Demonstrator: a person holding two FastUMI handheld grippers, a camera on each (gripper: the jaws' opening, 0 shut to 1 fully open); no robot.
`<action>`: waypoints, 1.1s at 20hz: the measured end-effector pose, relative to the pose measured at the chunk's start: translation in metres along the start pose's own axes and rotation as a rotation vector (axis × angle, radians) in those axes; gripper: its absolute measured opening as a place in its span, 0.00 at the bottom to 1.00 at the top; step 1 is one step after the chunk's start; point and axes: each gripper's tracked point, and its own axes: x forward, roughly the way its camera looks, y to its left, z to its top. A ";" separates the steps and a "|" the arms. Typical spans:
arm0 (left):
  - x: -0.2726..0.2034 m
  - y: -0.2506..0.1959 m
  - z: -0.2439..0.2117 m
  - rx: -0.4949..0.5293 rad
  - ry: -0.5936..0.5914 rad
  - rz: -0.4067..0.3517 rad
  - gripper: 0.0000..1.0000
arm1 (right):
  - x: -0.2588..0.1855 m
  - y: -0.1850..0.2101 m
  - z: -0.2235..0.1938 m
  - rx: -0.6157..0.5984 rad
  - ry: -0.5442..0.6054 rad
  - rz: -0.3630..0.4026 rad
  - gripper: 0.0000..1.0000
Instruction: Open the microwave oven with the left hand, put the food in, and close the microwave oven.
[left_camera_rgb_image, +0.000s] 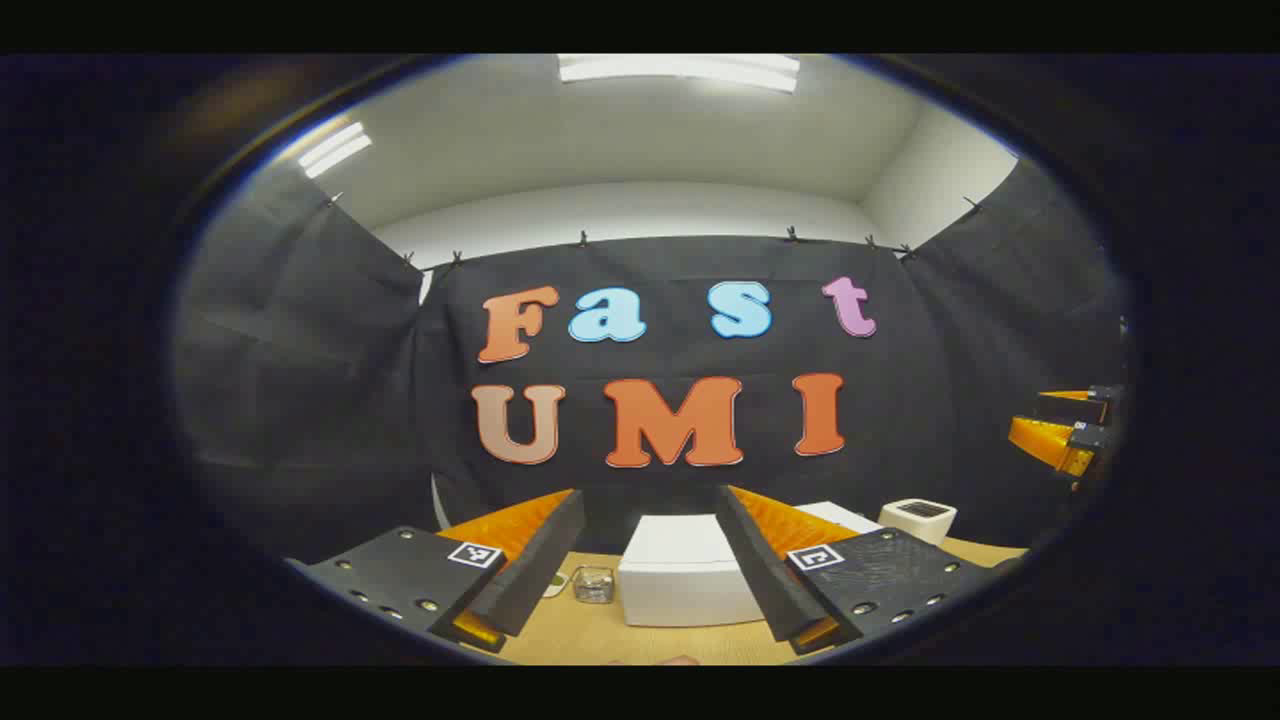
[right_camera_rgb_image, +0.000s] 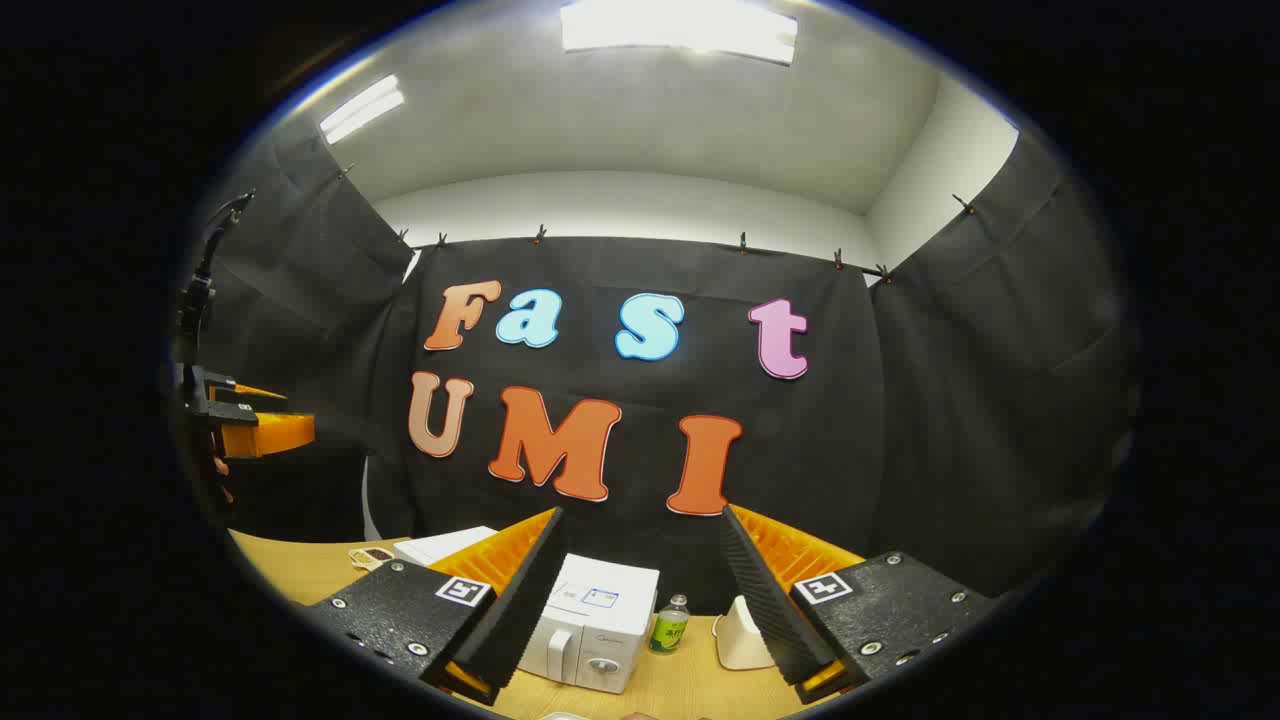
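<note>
Microwave, small white boxy w/ round knob (right_camera_rgb_image: 590, 625), door closed, sits on light wooden desk (right_camera_rgb_image: 290, 570) at 6 o'clock in right gripper view. Right gripper (right_camera_rgb_image: 640, 590) released, empty; left gripper (left_camera_rgb_image: 645, 560) likewise. Green-labelled small bottle (right_camera_rgb_image: 670, 626) just beside microwave; label writing too small to read.

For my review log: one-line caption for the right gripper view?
Open right gripper held above the table, facing the closed white microwave.

Green-labelled bottle (right_camera_rgb_image: 669, 626) beside white holder (right_camera_rgb_image: 741, 634); glass jar (left_camera_rgb_image: 593, 584) on wooden table (left_camera_rgb_image: 590, 636).
</note>
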 end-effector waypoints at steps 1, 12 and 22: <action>0.001 0.002 -0.001 0.003 0.005 0.004 0.90 | 0.000 0.003 0.000 -0.003 -0.001 0.006 0.95; 0.006 0.005 -0.015 0.016 0.030 0.028 0.90 | 0.007 -0.011 -0.011 0.062 0.035 -0.004 0.95; 0.011 0.001 -0.022 0.016 0.041 0.034 0.87 | 0.012 -0.026 -0.025 0.094 0.068 -0.021 0.95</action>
